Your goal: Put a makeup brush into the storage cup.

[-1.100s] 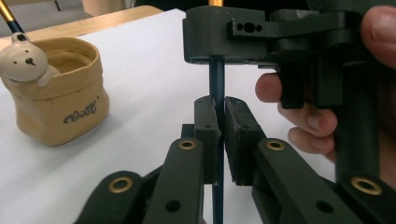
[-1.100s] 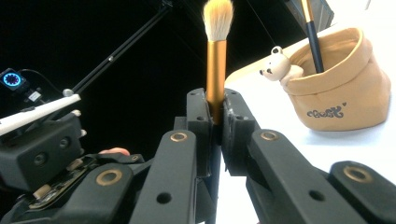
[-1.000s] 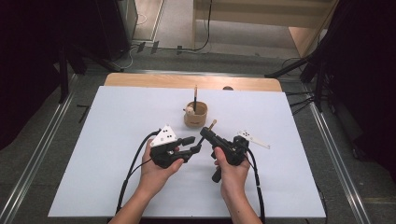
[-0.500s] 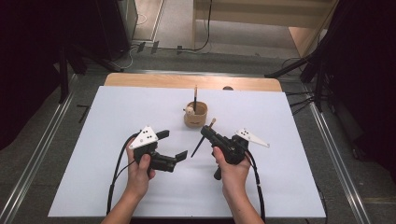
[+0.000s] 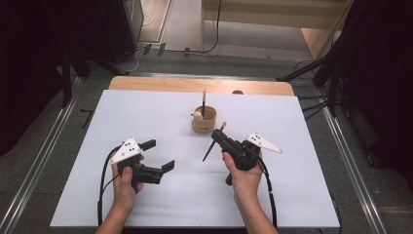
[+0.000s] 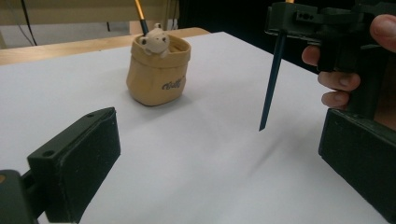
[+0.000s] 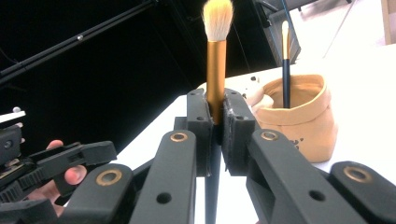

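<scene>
Above the white table (image 5: 302,195), we find the right gripper (image 5: 217,137) clamped on a makeup brush (image 7: 217,56) not yet in the pouch (image 5: 203,122), which already holds another brush (image 5: 203,100), while the left gripper (image 5: 158,155), its jaws just opened, stands wide and empty.

The standing brush's (image 6: 139,14) tip is cut off by the left gripper view's top edge.
</scene>
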